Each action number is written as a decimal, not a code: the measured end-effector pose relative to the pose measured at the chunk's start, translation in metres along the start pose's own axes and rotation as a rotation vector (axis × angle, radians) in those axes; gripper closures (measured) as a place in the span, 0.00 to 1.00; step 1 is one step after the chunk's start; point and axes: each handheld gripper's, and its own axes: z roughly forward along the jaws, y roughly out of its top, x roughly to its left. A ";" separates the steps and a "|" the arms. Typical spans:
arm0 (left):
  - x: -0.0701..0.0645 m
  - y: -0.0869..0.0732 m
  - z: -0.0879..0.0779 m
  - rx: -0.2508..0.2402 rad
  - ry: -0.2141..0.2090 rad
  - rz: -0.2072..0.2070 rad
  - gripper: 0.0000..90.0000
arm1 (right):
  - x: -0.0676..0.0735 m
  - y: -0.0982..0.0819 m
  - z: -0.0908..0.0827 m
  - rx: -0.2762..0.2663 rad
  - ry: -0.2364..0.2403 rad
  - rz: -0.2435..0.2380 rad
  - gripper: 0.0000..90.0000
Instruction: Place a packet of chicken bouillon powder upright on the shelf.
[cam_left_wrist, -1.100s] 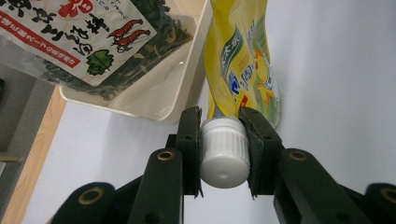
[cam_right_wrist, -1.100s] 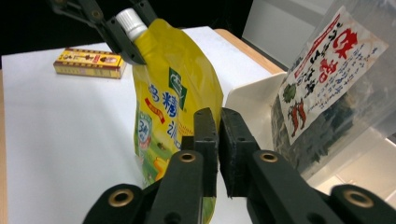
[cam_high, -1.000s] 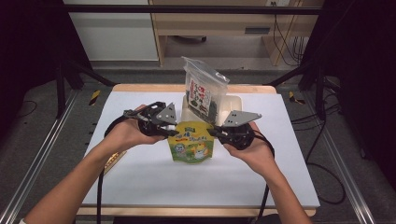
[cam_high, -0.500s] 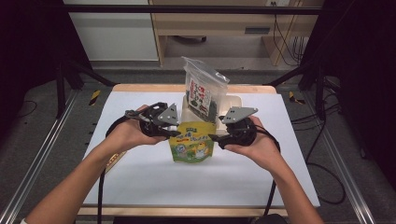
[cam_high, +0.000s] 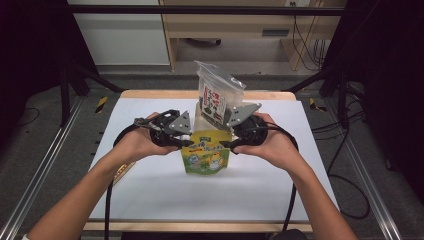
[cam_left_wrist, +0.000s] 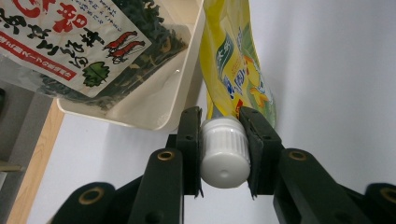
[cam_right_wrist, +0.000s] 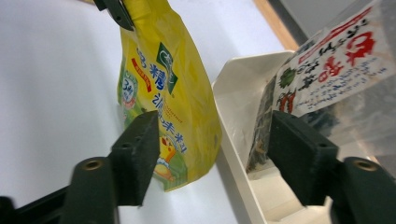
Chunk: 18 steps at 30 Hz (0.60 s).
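Observation:
A yellow spouted pouch (cam_high: 206, 155) hangs upright just above the white table. My left gripper (cam_high: 187, 144) is shut on its white ribbed cap (cam_left_wrist: 224, 149), one black pad on each side. My right gripper (cam_high: 223, 145) is at the pouch's upper right corner and stands open. Its jaws have just opened wide and then been closing a little, and they press on nothing. In the right gripper view the pouch (cam_right_wrist: 163, 93) hangs just beyond the left jaw of my right gripper (cam_right_wrist: 212, 135). A clear bag of dark seaweed (cam_high: 215, 97) stands in a cream tray (cam_high: 198, 117) behind the pouch.
The white table (cam_high: 150, 200) has a wooden rim, with a metal frame rail on either side. A yellow strip (cam_high: 122, 172) lies at the table's left edge. Black cables trail from both grippers toward the near edge.
My right gripper has let go of the pouch's right corner, opened, and risen slightly. The left gripper has stayed put with the cap in its jaws.

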 end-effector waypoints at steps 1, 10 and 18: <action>0.000 0.000 0.000 0.000 0.000 0.002 0.78 | -0.001 0.003 0.002 0.016 0.008 -0.001 0.44; -0.002 0.000 -0.001 0.000 0.000 0.005 0.78 | 0.001 0.016 0.025 0.088 0.079 -0.042 0.64; -0.002 -0.002 -0.001 -0.001 -0.001 0.001 0.78 | 0.004 0.019 0.032 0.120 0.112 -0.061 0.90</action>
